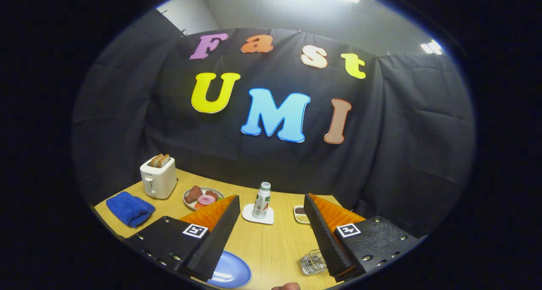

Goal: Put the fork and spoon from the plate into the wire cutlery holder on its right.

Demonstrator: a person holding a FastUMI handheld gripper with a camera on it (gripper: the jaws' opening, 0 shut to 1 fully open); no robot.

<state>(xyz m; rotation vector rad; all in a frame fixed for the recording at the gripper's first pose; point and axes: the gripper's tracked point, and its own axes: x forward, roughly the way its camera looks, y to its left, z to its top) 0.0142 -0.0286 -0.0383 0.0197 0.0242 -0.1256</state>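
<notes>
A blue plate lies flat on the wooden desk, partly hidden behind the left finger of the hand-held gripper, and what shows of its glossy surface is bare, with the fork and spoon not discernible on it. To its right, across a stretch of bare desk, stands the wire cutlery holder, a small silvery mesh basket, upright, tucked just beside the inner face of the right finger. The fingers stand wide apart above the desk, gripping nothing, the plate and holder both low between them.
</notes>
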